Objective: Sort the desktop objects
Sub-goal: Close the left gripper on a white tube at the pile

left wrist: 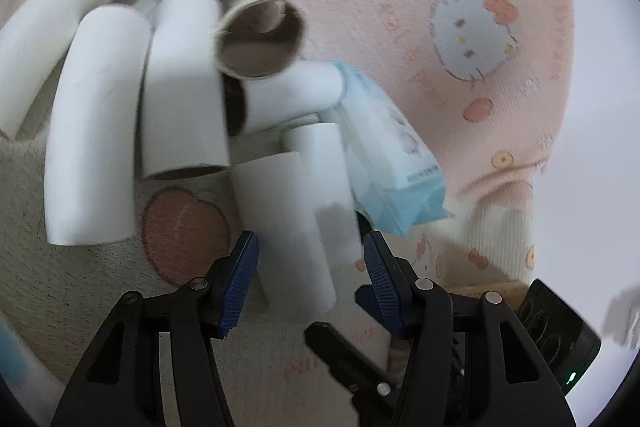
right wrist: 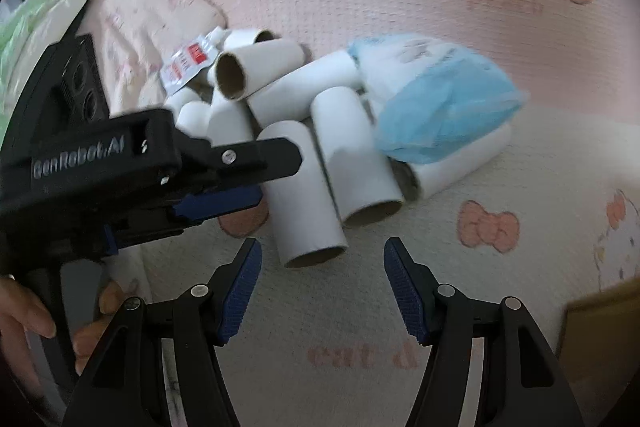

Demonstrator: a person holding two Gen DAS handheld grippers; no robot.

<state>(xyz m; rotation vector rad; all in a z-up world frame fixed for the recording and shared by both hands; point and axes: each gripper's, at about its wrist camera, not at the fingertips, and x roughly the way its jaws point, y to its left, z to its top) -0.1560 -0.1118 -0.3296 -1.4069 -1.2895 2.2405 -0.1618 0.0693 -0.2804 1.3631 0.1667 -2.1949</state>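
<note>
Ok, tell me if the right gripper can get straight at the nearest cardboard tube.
Probably yes: the right gripper is open, and the nearest cardboard tube lies just ahead with its open end facing it and nothing between.

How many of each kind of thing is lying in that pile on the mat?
White cardboard tubes: 9 (overlapping, so roughly)
Light blue plastic tissue pack: 1
White sachet with red label: 1
Total: 11

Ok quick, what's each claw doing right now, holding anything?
Left claw: open, astride a white tube, not gripping it.
Right claw: open, empty.
</note>
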